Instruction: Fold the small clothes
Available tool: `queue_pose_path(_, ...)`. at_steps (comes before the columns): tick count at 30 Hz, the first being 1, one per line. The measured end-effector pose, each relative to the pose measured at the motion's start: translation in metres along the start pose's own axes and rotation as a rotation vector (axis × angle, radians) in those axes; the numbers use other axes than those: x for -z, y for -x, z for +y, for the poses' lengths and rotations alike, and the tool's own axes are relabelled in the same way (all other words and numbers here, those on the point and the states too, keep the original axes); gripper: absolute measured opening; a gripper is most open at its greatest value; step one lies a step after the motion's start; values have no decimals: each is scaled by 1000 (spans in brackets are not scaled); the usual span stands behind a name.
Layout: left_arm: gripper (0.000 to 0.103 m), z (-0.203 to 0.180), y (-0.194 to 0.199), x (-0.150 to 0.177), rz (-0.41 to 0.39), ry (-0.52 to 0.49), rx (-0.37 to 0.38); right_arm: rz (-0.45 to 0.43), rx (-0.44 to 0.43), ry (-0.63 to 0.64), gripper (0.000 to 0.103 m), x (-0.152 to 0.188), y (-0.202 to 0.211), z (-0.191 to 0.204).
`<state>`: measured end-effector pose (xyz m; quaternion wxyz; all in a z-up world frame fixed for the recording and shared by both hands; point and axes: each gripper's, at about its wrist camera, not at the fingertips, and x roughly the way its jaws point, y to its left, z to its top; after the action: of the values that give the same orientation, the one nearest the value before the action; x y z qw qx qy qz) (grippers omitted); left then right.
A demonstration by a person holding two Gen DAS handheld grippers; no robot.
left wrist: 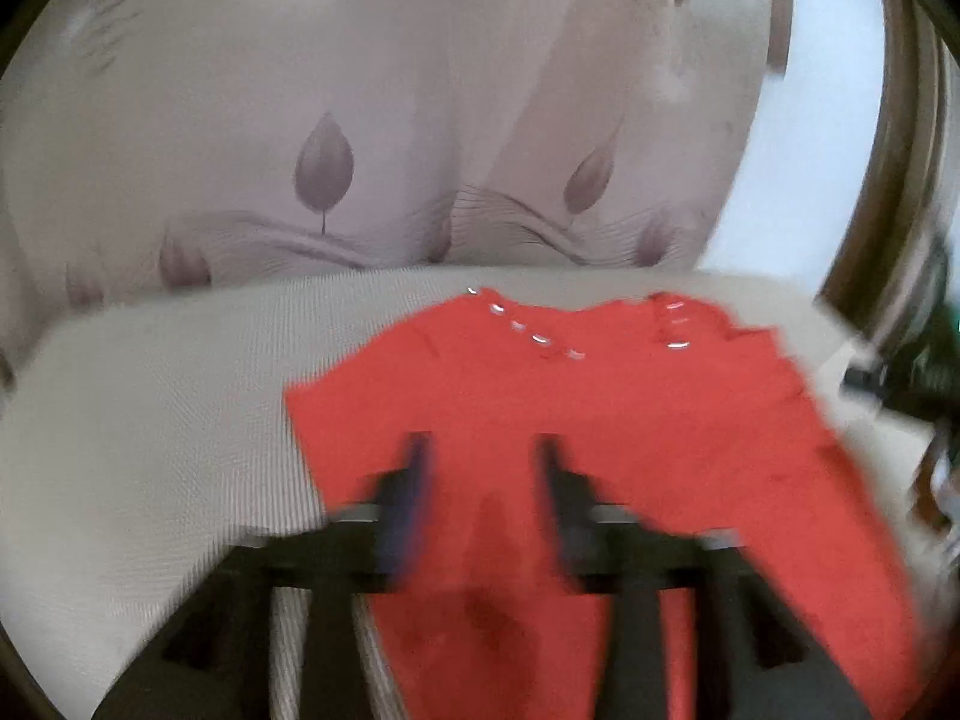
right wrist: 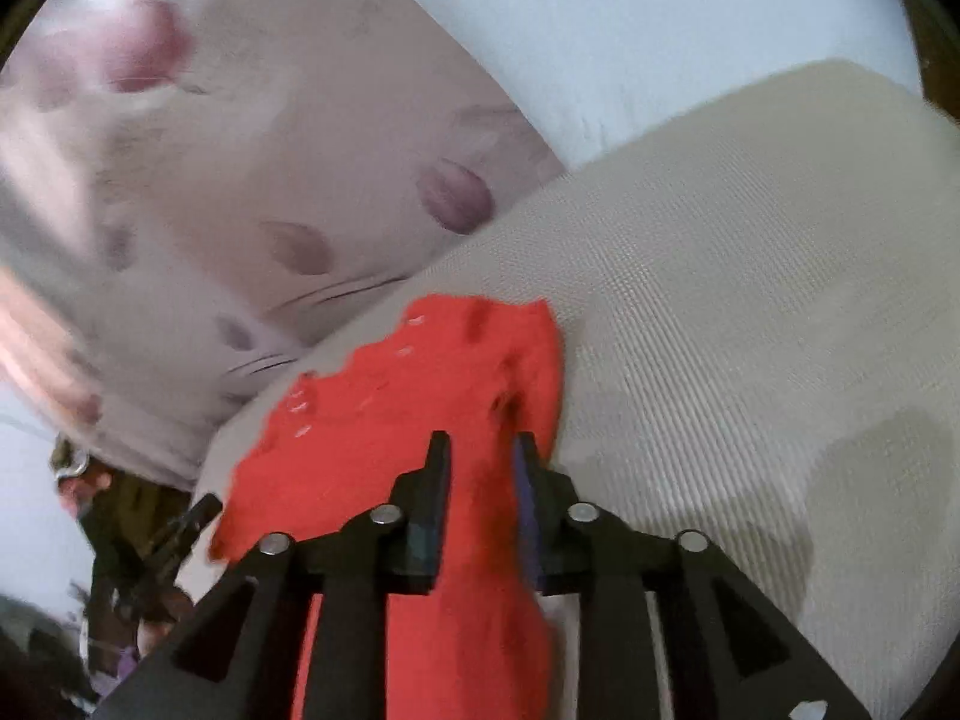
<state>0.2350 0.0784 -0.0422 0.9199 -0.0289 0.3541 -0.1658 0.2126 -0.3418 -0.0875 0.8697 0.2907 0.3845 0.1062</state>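
Left wrist view: a red garment lies spread on the beige woven cushion, its snap buttons toward the leaf-patterned backrest. The left tongs stand wide above the cloth (the frame is blurred). In the right wrist view, the right tongs sit narrower, red fabric between them; whether they pinch it I cannot tell.

The red garment is soft matt cloth with small shiny studs at its neckline. It lies on a beige cushion of coarse, ribbed woven fabric. The curtain behind is smooth, faintly sheeny printed cloth. Both tongs are matt black plastic with bright metal pins.
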Motion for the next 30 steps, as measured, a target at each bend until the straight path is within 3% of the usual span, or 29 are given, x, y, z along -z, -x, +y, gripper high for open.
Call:
queue_pose_path(3, 71, -1, 42, 32, 26, 53, 50, 20, -82, 49, 57, 53, 55, 9)
queue_pose_path(6, 71, -8, 81, 75, 59, 82, 71, 51, -98, 92, 61, 108, 96, 13)
queue_pose_path(11, 72, -19, 110, 133, 141, 145, 93, 102, -73, 79, 62, 176, 134, 2)
queue_pose_path(17, 72, -42, 138, 167, 128, 153, 62, 162, -41, 115, 62, 223, 145, 4)
queue_pose_path(22, 72, -52, 142, 186, 119, 152, -38, 162, -104, 117, 62, 247, 145, 12)
queue_pose_path(26, 72, -51, 137, 197, 140, 166, -54, 194, -171, 102, 62, 257, 143, 20)
queue_pose_path(30, 72, -57, 136, 198, 140, 122, -96, 194, -180, 99, 62, 262, 143, 24)
